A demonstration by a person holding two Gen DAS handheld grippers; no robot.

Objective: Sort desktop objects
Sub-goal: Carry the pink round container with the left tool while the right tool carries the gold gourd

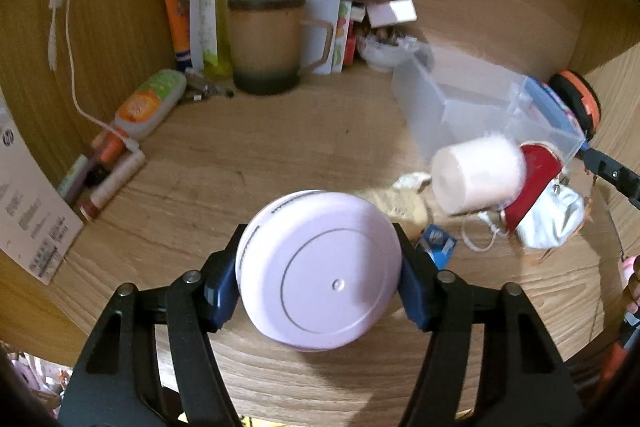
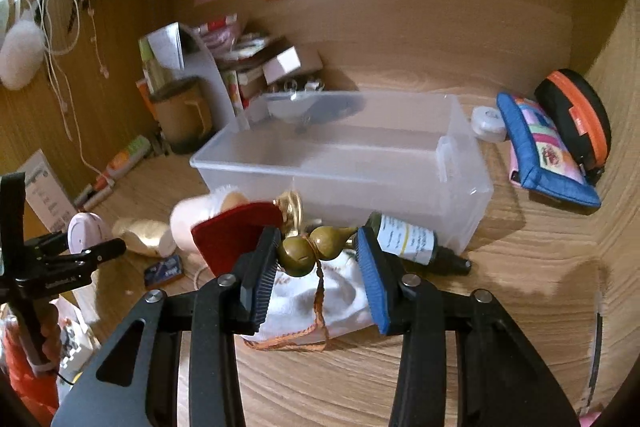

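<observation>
My left gripper (image 1: 318,285) is shut on a round lilac case (image 1: 320,275), held just above the wooden desk. The case also shows in the right wrist view (image 2: 84,237). My right gripper (image 2: 316,267) is open around an olive gourd charm (image 2: 312,251) with an orange cord, over a white pouch (image 2: 316,301). A clear plastic bin (image 2: 344,163) stands behind it, also in the left wrist view (image 1: 472,103). A pale pink roll (image 1: 478,173) and a red piece (image 1: 532,183) lie beside the pouch. A dark dropper bottle (image 2: 416,241) lies against the bin.
A brown mug (image 1: 266,43), tubes (image 1: 150,103) and papers crowd the back left corner. A blue pouch (image 2: 540,151) and a black-orange case (image 2: 576,119) lie at right. A small blue packet (image 1: 438,245) and a beige shell-like thing (image 1: 396,205) lie mid-desk.
</observation>
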